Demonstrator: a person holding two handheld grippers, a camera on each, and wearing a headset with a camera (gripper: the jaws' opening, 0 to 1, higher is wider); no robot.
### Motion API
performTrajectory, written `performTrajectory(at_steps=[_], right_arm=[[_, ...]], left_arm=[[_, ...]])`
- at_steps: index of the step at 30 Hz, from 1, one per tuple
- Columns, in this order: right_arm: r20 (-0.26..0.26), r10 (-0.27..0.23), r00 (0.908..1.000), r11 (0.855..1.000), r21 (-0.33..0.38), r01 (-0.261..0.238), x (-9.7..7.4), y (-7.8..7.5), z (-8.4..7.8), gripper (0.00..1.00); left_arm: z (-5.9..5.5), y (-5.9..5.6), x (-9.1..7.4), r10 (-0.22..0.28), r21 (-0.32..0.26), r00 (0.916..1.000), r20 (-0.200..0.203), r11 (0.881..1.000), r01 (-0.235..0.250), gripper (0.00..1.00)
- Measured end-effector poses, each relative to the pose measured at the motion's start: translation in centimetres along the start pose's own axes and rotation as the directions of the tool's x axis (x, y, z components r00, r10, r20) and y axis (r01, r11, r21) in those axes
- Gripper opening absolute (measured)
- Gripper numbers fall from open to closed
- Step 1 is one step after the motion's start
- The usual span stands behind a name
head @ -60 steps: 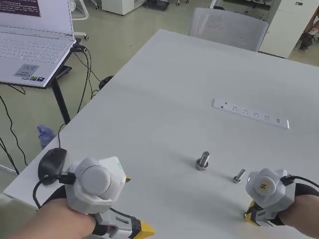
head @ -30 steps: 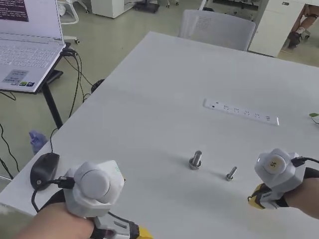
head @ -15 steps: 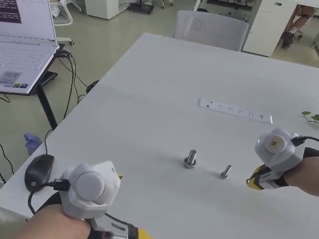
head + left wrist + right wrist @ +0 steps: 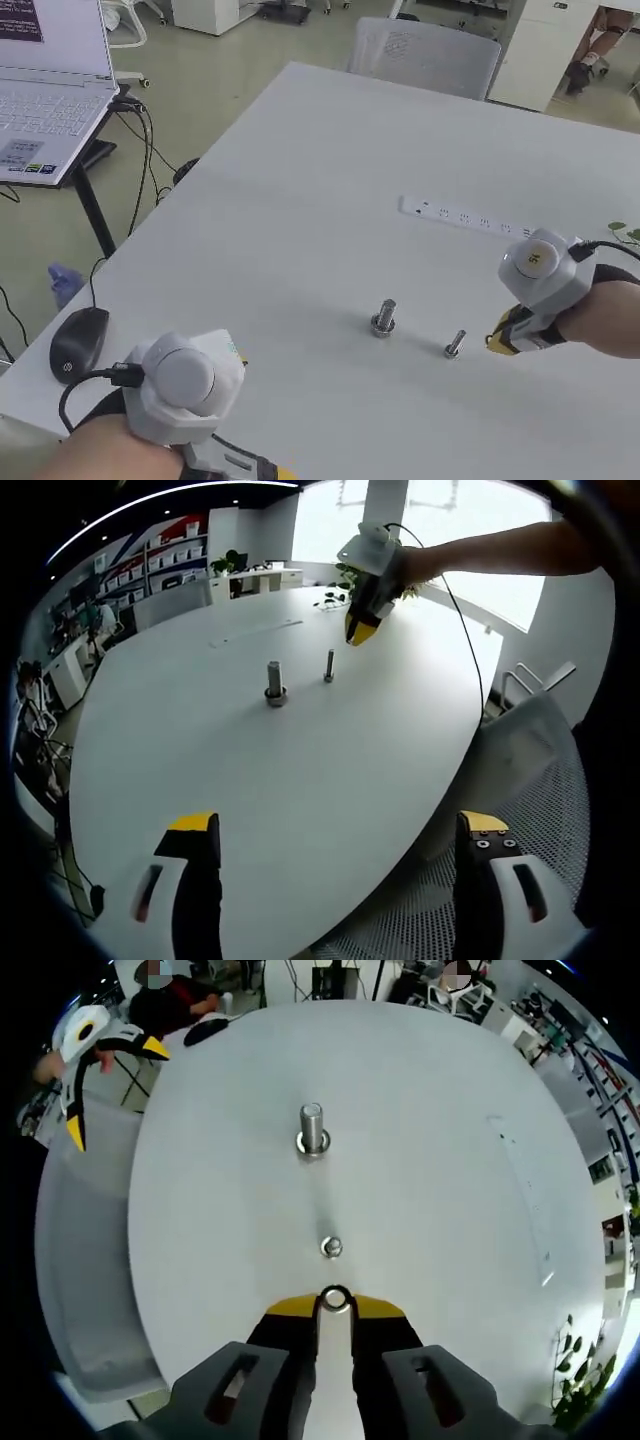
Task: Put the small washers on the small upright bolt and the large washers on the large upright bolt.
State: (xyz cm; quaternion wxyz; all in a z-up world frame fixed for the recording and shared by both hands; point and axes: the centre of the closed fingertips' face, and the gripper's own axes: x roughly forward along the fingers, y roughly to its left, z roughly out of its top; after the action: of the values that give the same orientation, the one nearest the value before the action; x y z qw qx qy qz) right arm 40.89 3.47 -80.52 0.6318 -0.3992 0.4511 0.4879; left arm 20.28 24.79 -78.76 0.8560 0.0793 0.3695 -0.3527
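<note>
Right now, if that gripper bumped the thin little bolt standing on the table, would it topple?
Probably yes: the small bolt stands tall on a narrow base, so a nudge would likely tip it, then it might roll on the smooth table. The big bolt looks stouter, likely steadier.

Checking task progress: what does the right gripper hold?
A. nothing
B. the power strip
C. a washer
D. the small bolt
C: in the right gripper view, the right gripper pinches a ring-shaped washer at its tips, just short of the small bolt.
</note>
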Motion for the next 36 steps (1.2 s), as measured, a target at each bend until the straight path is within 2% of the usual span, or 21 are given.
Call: performTrajectory(at_steps=[11,16,22,25,27,30,32,36], right_arm=[[0.007,0.025,0.9997,0.999,-0.022,-0.025,0.8,-0.1,2.1,0.12],[0.004,0.033,0.9994,0.999,-0.033,-0.033,1.1,0.1,2.5,0.12],[-0.003,0.035,0.9994,0.999,-0.038,-0.035,1.5,0.1,2.8,0.12],[-0.006,0.038,0.9992,0.999,-0.034,-0.039,1.7,0.1,2.8,0.12],[-0.010,0.038,0.9992,0.999,-0.037,-0.038,1.9,0.0,2.8,0.12],[-0.017,0.042,0.9990,0.998,-0.038,-0.042,2.0,0.0,2.7,0.12],[-0.021,0.044,0.9988,0.998,-0.037,-0.045,2.0,0.0,2.6,0.12],[-0.026,0.049,0.9985,0.998,-0.037,-0.050,2.2,0.1,2.5,0.12]], left_arm=[[-0.2,0.6,-0.2,0.005,-0.012,1.0000,-0.003,1.000,-0.005,0.97],[0.2,0.9,-0.4,0.012,-0.020,0.9997,0.022,1.000,-0.011,0.94],[0.0,1.1,-0.6,0.020,-0.010,0.9996,0.021,1.000,-0.019,0.91],[-0.1,1.4,-0.7,0.032,0.006,0.9993,0.019,0.999,-0.032,0.84],[-0.5,1.8,-0.8,0.048,0.008,0.9988,-0.001,0.999,-0.048,0.80],[-0.6,2.1,-0.8,0.051,0.008,0.9987,-0.002,0.999,-0.051,0.77],[-0.6,2.2,-0.8,0.050,0.005,0.9987,0.001,0.999,-0.050,0.76],[-0.5,2.3,-0.8,0.051,-0.012,0.9986,0.010,0.999,-0.051,0.81]])
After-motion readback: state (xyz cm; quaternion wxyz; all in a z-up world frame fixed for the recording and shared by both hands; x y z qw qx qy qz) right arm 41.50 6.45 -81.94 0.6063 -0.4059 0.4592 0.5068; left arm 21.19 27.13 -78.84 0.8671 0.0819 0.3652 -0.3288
